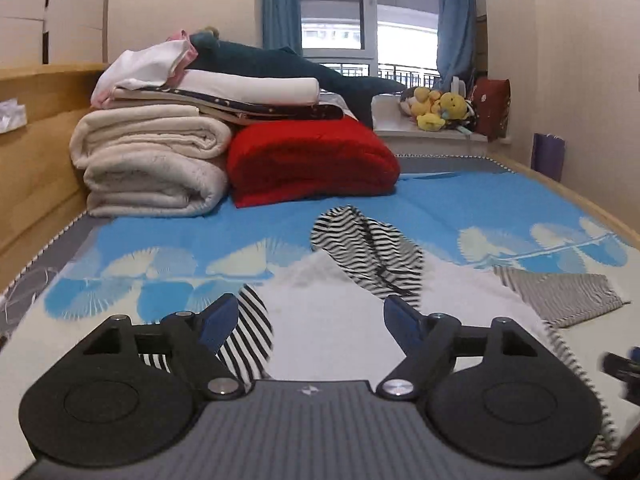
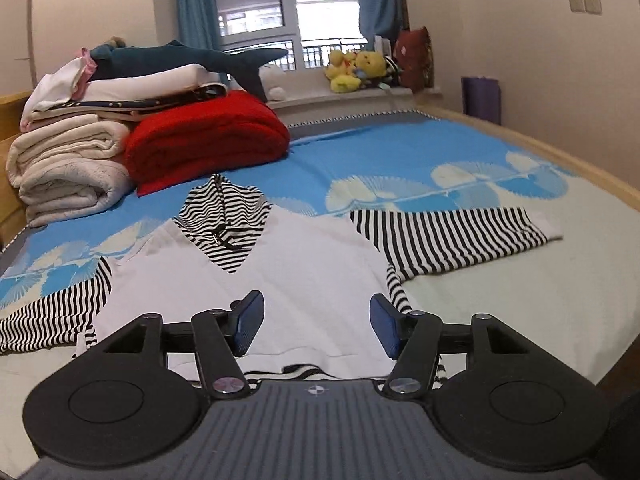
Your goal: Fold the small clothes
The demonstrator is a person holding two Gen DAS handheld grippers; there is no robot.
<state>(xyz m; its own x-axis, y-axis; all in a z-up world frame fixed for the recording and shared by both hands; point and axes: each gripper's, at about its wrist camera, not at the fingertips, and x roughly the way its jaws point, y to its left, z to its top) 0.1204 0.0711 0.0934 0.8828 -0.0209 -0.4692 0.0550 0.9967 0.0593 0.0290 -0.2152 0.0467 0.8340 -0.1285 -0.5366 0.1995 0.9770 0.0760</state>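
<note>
L gripper (image 1: 308,322) wide open, nothing held | R gripper (image 2: 317,326) same, empty | hooded top (image 2: 304,264) flat on bed (image 2: 500,152), sleeves spread, hood up | I judge: laid out ready for 1st fold.

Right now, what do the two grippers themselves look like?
Both look alike. The left gripper and right gripper each have two dark blue fingers on black linkage arms with silver pivot bolts, round black discs either side, and a grey ribbed body bearing a small white round emblem. No cables, hands or sleeves show.
</note>
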